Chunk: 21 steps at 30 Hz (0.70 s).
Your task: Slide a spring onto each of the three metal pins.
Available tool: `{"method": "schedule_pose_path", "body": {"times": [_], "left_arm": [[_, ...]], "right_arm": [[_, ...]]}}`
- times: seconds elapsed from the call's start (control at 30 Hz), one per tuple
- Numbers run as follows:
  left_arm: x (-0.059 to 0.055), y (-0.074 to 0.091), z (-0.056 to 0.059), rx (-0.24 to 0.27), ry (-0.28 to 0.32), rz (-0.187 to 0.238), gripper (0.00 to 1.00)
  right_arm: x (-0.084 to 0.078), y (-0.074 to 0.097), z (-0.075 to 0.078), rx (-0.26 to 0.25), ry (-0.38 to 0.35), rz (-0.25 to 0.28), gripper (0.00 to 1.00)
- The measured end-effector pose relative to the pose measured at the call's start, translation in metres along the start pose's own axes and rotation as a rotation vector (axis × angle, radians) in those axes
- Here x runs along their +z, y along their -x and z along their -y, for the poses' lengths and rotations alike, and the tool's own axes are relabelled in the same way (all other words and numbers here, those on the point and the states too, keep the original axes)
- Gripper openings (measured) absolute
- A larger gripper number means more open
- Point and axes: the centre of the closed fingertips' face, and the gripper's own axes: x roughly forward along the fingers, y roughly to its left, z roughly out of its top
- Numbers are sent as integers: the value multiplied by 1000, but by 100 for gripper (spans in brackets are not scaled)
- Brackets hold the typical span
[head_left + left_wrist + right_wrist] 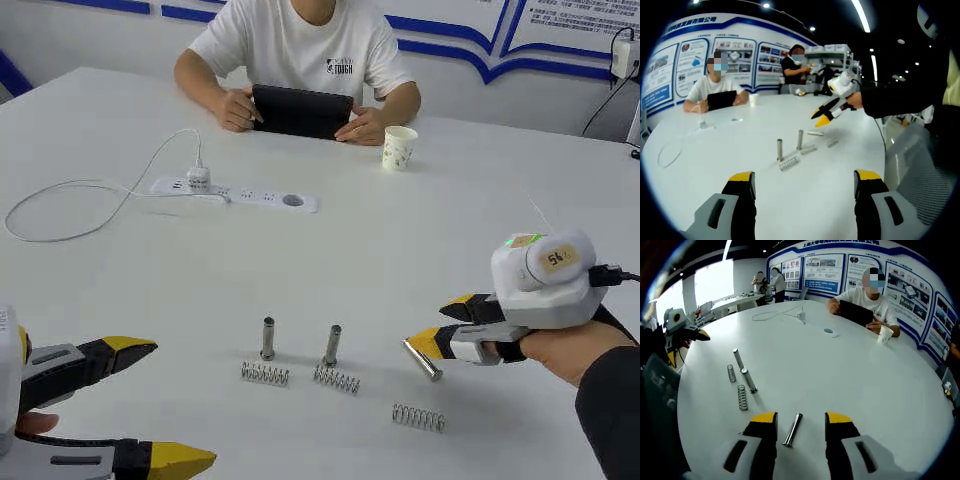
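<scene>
Since no spring sits on any pin, logged as the opening step. Found one pin [268, 338] and a second pin [332, 345] upright on the desk [400, 230], with a spring [265, 374] lying just before each and a third spring [418, 417] nearby. Found third pin [792, 429] lying between the spread jaws of right gripper [795, 420], unpinched. Noted left gripper [804, 180] wide apart, empty. Next, by judgement: close on third pin and stand it upright.
</scene>
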Motion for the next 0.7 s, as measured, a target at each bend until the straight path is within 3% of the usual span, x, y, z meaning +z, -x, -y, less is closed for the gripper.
{"method": "schedule_pose_path", "body": {"times": [0.37, 0.7], "left_arm": [[0, 0, 0, 0, 4, 1, 81], [-2, 1, -2, 5, 13, 2, 81]], "right_arm": [[-10, -16, -6, -14, -19, -81, 26], [-17, -24, 0, -53, -67, -141, 17]]}}
